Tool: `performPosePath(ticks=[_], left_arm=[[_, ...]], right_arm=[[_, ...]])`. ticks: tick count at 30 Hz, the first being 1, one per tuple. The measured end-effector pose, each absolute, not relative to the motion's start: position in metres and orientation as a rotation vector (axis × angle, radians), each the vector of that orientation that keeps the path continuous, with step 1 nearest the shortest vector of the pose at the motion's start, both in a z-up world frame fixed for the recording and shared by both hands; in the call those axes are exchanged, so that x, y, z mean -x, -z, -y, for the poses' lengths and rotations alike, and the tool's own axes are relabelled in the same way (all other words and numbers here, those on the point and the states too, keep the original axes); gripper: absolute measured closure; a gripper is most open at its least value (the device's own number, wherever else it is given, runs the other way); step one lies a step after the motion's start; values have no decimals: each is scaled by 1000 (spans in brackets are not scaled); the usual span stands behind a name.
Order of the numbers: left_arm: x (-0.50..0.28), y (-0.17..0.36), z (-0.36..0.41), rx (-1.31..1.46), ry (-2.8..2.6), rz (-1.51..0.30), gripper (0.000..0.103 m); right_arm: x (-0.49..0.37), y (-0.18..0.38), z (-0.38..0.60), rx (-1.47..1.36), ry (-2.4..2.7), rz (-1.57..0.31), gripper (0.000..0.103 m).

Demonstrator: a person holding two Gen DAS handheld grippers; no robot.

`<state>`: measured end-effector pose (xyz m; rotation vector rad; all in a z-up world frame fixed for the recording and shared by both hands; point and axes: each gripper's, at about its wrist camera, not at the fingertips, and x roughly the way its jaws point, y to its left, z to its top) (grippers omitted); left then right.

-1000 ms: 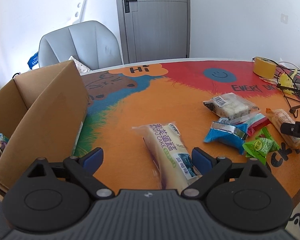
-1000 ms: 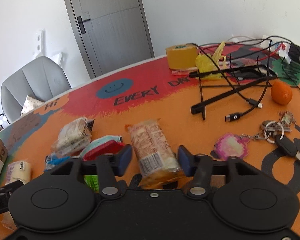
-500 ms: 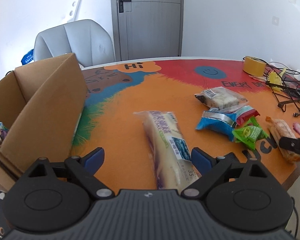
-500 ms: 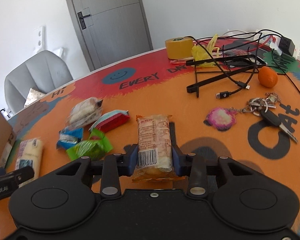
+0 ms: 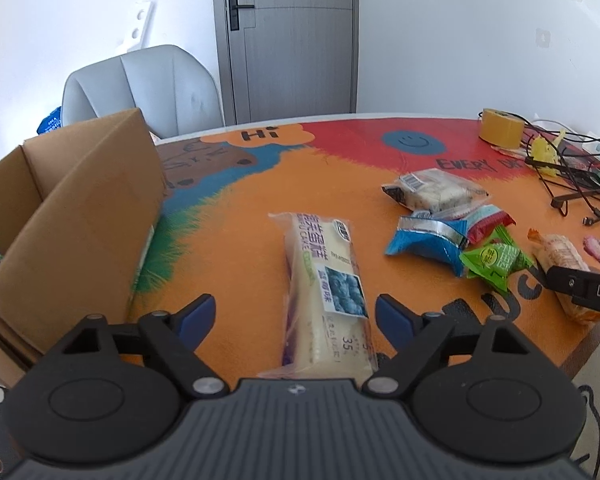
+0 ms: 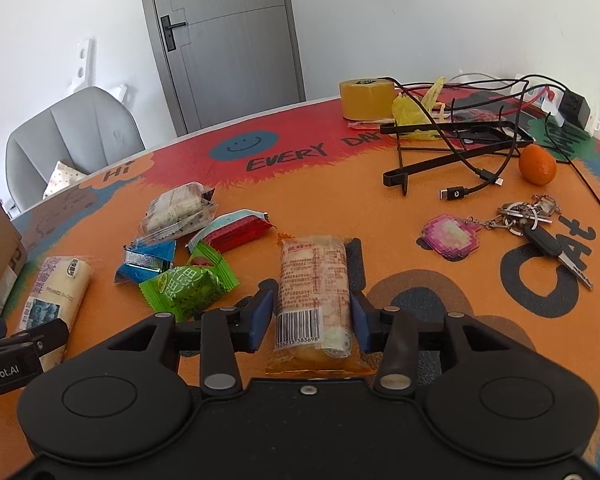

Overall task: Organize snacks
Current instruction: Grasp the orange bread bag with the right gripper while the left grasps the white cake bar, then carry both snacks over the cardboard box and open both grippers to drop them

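Note:
A long white cake package (image 5: 324, 280) lies on the orange table between the fingers of my left gripper (image 5: 295, 300). Its jaws are closing, and the pads stand clear of the wrapper. A cardboard box (image 5: 80, 220) stands open to the left. My right gripper (image 6: 311, 296) straddles a bread package (image 6: 314, 288) with a barcode. Its jaws are opening, with the pads right at the wrapper's sides and a thin gap on the left. Blue (image 6: 146, 262), green (image 6: 188, 286), red (image 6: 236, 232) and clear (image 6: 178, 210) snack packets lie between the two.
At the far right are a tape roll (image 6: 366, 96), a black stand with cables (image 6: 452, 148), an orange (image 6: 537, 165) and keys with a pink fob (image 6: 452, 236). A grey chair (image 5: 140, 84) stands behind the table. The table edge (image 5: 580, 356) runs close on the right.
The left jaws have narrowed around the cake package. The right jaws came in from wide to the bread package's sides, then eased a little. The right view has drawn back.

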<state>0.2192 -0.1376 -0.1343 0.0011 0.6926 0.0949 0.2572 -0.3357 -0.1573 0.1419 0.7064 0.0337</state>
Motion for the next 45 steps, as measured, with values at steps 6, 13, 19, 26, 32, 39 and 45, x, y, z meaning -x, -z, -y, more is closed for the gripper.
performPosePath(ticks=[6,13,19,26,32,39,45], left_arm=[[-220,139,139,8,-64,-711,62],[-215,133,135,40,-56,-712,71],[-204,119,133,51,-49,-663,72],[-191,97,129,57,-47,-605,72],[-179,79,119,64,-59,-554,72],[-165,55,108,59,-86,-483,72],[-161,40,98,67,-99,-440,72]], right_arm=[[-258,159,331,-115,-11,-692,66],[-249,157,334,-143,-35,-682,66],[-238,146,336,-171,-38,-644,66],[-229,128,331,-189,-63,-597,66],[-223,114,317,-189,-90,-561,66],[-213,98,299,-195,-131,-517,66],[-206,85,282,-190,-173,-483,66]])
